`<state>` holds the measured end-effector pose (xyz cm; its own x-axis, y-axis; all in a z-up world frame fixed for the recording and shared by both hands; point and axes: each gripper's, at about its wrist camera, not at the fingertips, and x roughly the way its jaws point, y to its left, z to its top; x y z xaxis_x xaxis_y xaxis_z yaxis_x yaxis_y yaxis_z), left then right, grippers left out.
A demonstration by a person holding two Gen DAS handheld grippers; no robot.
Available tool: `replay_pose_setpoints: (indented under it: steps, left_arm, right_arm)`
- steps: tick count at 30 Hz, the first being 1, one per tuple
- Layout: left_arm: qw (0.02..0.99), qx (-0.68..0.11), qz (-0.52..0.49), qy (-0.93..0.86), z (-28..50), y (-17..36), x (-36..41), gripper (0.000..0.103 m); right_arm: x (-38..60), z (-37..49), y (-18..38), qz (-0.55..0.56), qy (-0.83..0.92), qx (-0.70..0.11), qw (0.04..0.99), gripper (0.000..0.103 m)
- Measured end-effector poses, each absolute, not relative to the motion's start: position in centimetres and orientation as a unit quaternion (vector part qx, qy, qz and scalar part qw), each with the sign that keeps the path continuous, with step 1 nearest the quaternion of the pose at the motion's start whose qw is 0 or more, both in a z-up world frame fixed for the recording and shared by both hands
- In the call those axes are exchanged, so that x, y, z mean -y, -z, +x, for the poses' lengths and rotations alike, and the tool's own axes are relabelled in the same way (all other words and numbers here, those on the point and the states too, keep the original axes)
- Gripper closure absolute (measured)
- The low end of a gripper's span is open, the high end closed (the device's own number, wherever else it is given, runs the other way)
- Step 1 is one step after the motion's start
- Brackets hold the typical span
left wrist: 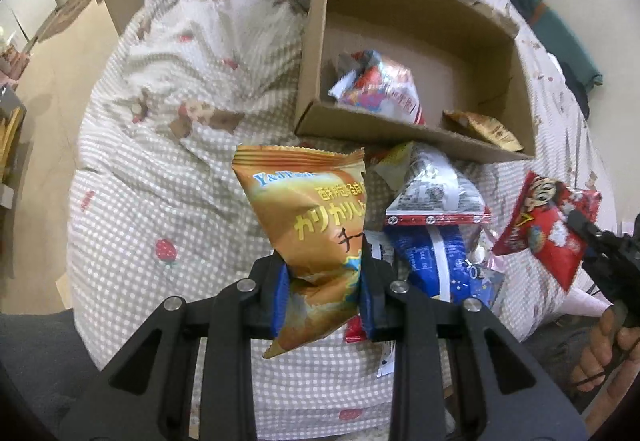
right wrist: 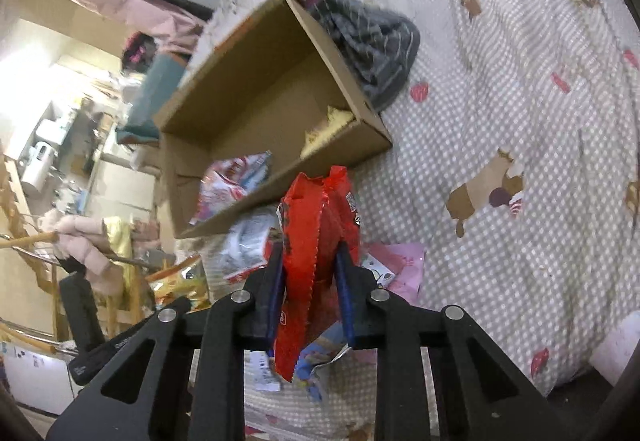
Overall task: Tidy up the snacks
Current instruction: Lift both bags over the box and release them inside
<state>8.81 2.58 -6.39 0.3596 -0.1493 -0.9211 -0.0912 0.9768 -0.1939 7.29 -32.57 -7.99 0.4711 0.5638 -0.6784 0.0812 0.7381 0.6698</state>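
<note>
Nearest to us, our left gripper was clamped on the lower part of an orange snack bag, which stood up between the blue pads, its crimped top leaning toward the box. Our right gripper was pinched on a red snack bag, edge-on in its own view and hanging sideways off the fingers in the left view. Below both lay the loose pile on the checked bedspread: a blue-and-white packet and a grey-printed one just before the box wall. Beyond stood the open cardboard box, holding a red-and-white packet and a gold one.

We judged both bags were mid-carry. To do it well, we would lift each clear of the near wall, bring one in at a time so the grippers stayed apart, and release low over the bare floor at the back rather than on packets already inside.
</note>
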Motion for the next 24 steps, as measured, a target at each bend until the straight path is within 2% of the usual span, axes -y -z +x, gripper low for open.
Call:
replay_pose_setpoints:
  steps: [10, 24]
  left_arm:
    - [0.864, -0.49, -0.104, 0.044, 8.4, -0.3, -2.9, 0.078]
    - [0.877, -0.473, -0.071, 0.059, 13.9, -2.3, -1.5, 0.078]
  right_arm:
    - [32.7, 5.7, 2.2, 0.345, -0.215, -0.381, 0.83, 0.079]
    - [30.6, 10.9, -0.1, 0.324, -0.237, -0.371, 0.837, 0.079]
